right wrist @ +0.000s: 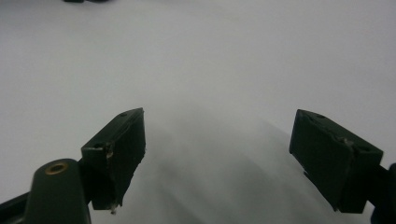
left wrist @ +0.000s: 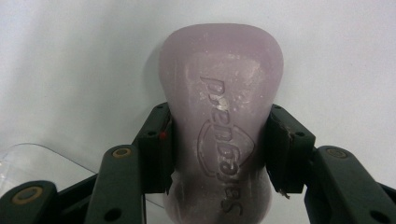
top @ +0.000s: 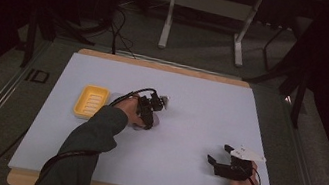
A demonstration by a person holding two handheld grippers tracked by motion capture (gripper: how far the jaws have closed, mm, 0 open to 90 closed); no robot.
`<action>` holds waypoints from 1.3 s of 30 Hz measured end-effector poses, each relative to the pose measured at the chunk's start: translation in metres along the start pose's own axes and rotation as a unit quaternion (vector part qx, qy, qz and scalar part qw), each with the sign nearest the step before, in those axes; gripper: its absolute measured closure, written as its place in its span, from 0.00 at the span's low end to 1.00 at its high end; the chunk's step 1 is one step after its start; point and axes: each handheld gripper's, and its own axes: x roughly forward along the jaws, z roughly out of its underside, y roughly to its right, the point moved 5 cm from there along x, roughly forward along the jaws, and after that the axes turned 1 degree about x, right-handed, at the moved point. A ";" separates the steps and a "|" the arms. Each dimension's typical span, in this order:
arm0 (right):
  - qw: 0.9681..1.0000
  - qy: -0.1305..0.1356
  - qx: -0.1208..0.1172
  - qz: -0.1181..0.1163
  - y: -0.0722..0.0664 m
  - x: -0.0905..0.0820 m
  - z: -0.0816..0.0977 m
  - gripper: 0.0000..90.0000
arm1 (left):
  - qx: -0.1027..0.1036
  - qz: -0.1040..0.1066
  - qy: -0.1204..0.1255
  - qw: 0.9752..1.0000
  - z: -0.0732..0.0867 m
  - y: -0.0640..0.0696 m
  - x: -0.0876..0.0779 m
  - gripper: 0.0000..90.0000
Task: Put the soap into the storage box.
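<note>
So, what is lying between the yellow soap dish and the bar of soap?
The person's left hand and forearm sleeve cross that stretch in the high view, beside the soap dish; the soap sits right of it.

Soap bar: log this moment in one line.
left gripper: shut on soap bar | right gripper: open, holding nothing | yellow dish: holds nothing, left of soap bar

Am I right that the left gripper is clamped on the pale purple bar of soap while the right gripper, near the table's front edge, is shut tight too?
Not quite. The left gripper is indeed clamped on the bar of soap, but the right gripper is open: in the right gripper view its jaws stand wide apart with only bare table between them. It does sit near the table's front edge in the high view.
</note>
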 end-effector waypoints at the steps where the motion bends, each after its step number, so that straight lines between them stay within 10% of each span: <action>1: 1.000 0.000 0.000 0.000 0.000 0.000 0.000 0.20 | 0.001 -0.001 0.000 1.000 0.000 0.000 0.000 0.56; 39: 1.000 0.001 0.000 0.000 0.000 0.000 0.000 0.20 | -0.012 -0.005 0.034 0.999 0.006 -0.005 -0.027 0.56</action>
